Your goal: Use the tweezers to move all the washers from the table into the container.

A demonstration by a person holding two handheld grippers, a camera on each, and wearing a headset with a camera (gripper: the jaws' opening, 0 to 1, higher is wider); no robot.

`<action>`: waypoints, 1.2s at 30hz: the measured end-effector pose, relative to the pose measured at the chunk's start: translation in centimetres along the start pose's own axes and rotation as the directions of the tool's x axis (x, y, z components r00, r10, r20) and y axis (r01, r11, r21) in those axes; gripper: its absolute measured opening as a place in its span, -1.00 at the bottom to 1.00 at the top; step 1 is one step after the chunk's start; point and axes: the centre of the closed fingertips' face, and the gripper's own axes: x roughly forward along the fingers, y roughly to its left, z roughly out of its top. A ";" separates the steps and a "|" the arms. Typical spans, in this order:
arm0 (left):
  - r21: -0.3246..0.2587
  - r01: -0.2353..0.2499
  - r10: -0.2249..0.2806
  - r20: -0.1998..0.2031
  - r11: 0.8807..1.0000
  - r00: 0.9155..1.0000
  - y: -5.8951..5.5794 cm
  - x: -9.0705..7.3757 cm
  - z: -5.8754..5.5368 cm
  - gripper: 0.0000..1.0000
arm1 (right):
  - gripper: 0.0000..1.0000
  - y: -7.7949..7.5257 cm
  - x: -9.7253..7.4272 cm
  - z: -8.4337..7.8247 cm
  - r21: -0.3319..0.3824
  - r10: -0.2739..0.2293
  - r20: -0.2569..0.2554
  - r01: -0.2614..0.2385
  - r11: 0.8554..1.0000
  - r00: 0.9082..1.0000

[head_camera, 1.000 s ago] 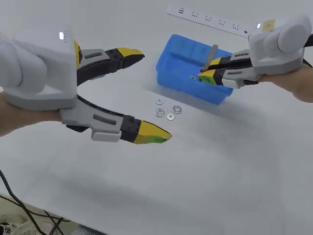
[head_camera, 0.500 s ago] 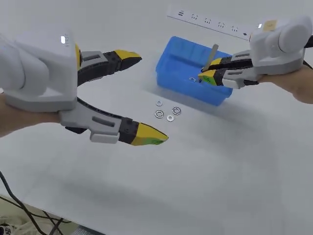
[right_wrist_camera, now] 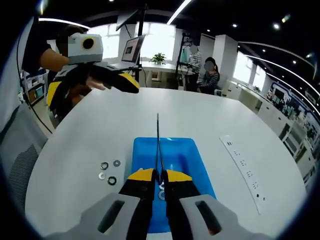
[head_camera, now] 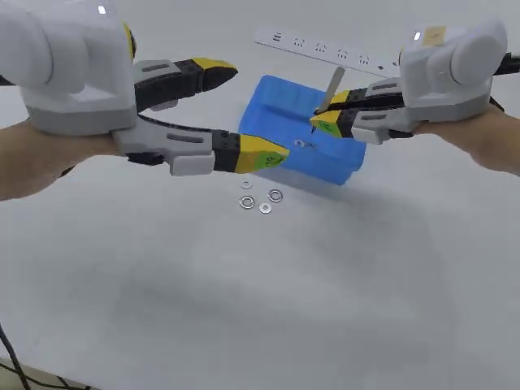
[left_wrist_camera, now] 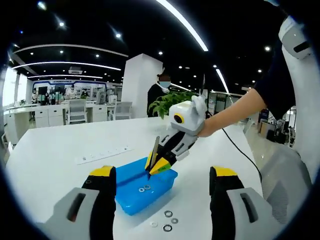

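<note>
Several small metal washers (head_camera: 247,202) lie on the white table just in front of the blue container (head_camera: 275,97); they also show near my left jaws (left_wrist_camera: 167,214) and left of the container (right_wrist_camera: 112,180). My right gripper (head_camera: 321,123) hovers over the container, shut on the thin metal tweezers (head_camera: 332,85), which stand edge-on in the right gripper view (right_wrist_camera: 158,142). Under the tweezers a washer (head_camera: 299,145) rests inside the container (left_wrist_camera: 131,196). My left gripper (head_camera: 245,114) hangs wide open above the table, holding nothing, its lower jaw near the container's front corner.
A white power strip (head_camera: 325,50) lies behind the container, also seen in the right gripper view (right_wrist_camera: 241,166). The white table (head_camera: 244,301) stretches open toward the near side. People and desks stand far in the background.
My left gripper has risen and moved away from me toward the container, still open. The right gripper stays over the container with the tweezers. The head camera has shifted.
</note>
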 end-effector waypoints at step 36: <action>0.253 0.313 -0.261 -0.219 0.915 0.940 -1.8 7.2 -0.1 -0.89 | -0.85 1.0 -0.2 -0.9 -0.041 0.062 -0.047 -0.064 0.997 0.997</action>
